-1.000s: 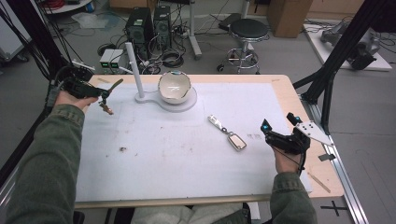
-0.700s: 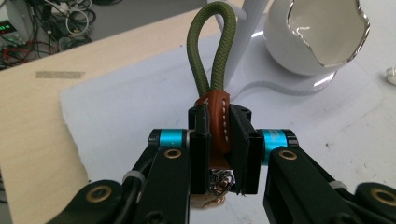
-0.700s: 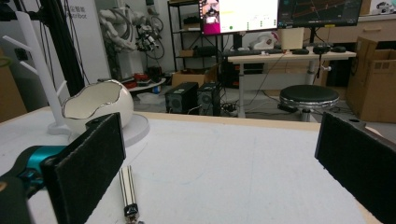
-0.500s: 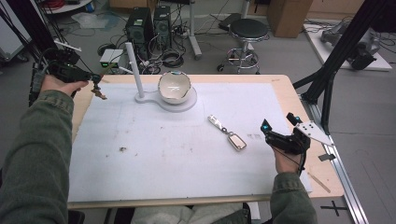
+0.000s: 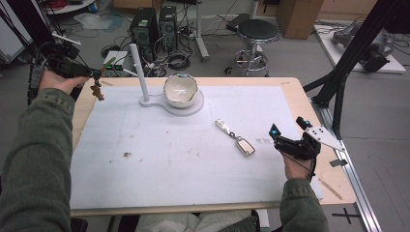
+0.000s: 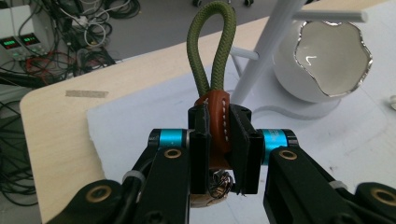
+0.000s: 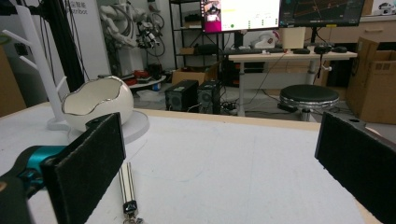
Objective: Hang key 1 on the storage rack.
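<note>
My left gripper [image 5: 96, 73] is raised over the table's far left corner, shut on a keychain [image 5: 98, 90] that dangles under it. In the left gripper view the pads [image 6: 243, 140] pinch the keychain's brown leather strap [image 6: 219, 121], and its green rope loop [image 6: 211, 46] stands up beyond them. A white peg stand [image 5: 139, 72] and a white egg-shaped bowl [image 5: 180, 90] share a round base just right of the keychain. My right gripper [image 5: 288, 126] rests at the table's right side, open and holding nothing. A car key with a metal clip [image 5: 245, 146] lies left of it.
A white mat [image 5: 193, 159] covers most of the wooden table [image 5: 300, 96]. Black frame posts [image 5: 338, 92] rise at the right edge. Computers [image 5: 154, 26], cables and a stool [image 5: 257, 34] stand on the floor beyond the far edge. The metal clip [image 7: 127, 186] lies near my right gripper's left pad.
My left hand has risen and drawn back toward the far left corner with the keychain still in its grip. The right hand and the car key have stayed put.
</note>
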